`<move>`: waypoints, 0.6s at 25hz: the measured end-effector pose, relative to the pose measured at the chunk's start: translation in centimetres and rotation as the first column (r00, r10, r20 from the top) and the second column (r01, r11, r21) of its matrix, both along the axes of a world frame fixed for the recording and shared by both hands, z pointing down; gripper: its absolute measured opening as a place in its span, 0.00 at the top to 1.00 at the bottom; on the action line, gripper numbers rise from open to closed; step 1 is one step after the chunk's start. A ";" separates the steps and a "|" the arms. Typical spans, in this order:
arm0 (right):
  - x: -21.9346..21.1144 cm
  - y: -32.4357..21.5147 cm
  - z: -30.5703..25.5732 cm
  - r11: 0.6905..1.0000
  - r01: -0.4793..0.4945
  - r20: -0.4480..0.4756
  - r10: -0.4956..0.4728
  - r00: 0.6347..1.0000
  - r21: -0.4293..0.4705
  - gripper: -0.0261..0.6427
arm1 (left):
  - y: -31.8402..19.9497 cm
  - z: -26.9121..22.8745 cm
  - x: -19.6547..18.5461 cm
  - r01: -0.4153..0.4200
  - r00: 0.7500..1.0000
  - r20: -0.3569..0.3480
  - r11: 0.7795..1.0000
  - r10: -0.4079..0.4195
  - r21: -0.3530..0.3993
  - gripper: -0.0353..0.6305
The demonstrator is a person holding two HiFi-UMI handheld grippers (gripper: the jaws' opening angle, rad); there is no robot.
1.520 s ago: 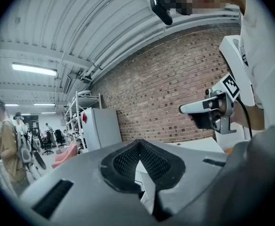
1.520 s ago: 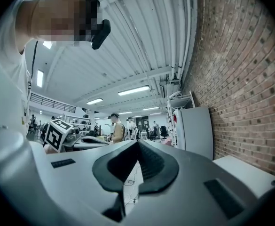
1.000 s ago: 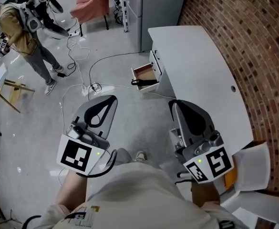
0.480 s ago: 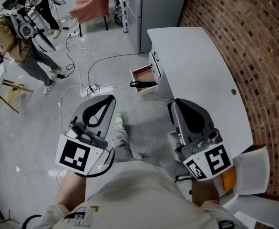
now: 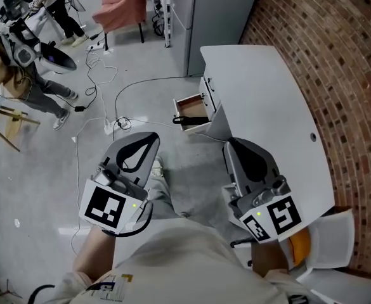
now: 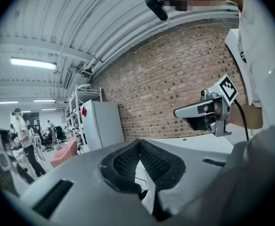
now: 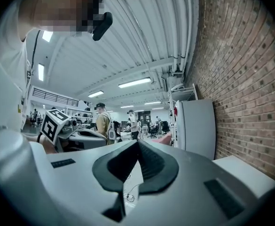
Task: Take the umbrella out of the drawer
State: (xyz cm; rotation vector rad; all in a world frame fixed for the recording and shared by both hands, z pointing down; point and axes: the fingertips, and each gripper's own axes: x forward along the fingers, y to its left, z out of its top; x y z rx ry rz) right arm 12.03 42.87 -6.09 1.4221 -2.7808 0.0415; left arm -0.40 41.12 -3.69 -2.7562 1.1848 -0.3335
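The wooden drawer (image 5: 191, 104) stands pulled out of the white desk (image 5: 261, 100), and a black folded umbrella (image 5: 192, 120) lies across its front end. Both grippers hover over the floor well short of the drawer, with nothing in them. My left gripper (image 5: 152, 135) is shut, its tips meeting below and left of the drawer. My right gripper (image 5: 227, 145) is shut too, beside the desk's near edge. The left gripper view shows its own pads (image 6: 128, 161) closed together, with the right gripper (image 6: 208, 112) beside it. The right gripper view shows closed pads (image 7: 149, 166).
Cables (image 5: 118, 116) trail over the grey floor left of the drawer. A person (image 5: 20, 49) stands at the far left near a wooden stool (image 5: 7, 122). A tall grey cabinet (image 5: 217, 11) and a pink chair (image 5: 125, 2) stand beyond the desk. A brick wall (image 5: 344, 75) runs along the right.
Both grippers have moved forward and a little lower, toward the drawer. My leg has stepped forward between them. The person at the far left has shifted further left.
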 end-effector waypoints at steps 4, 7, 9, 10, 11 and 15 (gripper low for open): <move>-1.0 -2.9 0.6 1.000 0.004 -0.009 -0.004 1.000 -0.015 0.95 | -2.8 0.6 -1.0 -0.002 1.000 -0.002 1.000 0.002 -0.009 0.94; -1.6 -5.4 1.1 0.999 -0.005 0.005 0.006 1.000 -0.034 0.95 | -5.2 1.2 -1.8 -0.005 1.000 0.003 1.000 0.005 -0.026 0.94; -1.9 -7.1 1.3 0.999 -0.012 0.008 0.013 1.000 -0.043 0.95 | -6.9 1.5 -2.2 -0.009 1.000 0.001 0.999 0.009 -0.034 0.94; -2.1 -8.0 1.4 0.999 -0.014 0.007 0.015 1.000 -0.046 0.95 | -7.7 1.7 -2.4 -0.011 1.000 0.001 0.999 0.011 -0.040 0.94; -2.4 -8.9 1.4 0.999 -0.016 0.006 0.016 1.000 -0.048 0.95 | -8.6 1.8 -2.7 -0.014 1.000 0.002 0.999 0.014 -0.045 0.94; -3.9 -12.7 1.2 0.998 -0.021 -0.003 0.021 1.000 -0.061 0.95 | -12.2 1.7 -3.6 -0.043 0.999 0.009 0.998 0.044 -0.051 0.94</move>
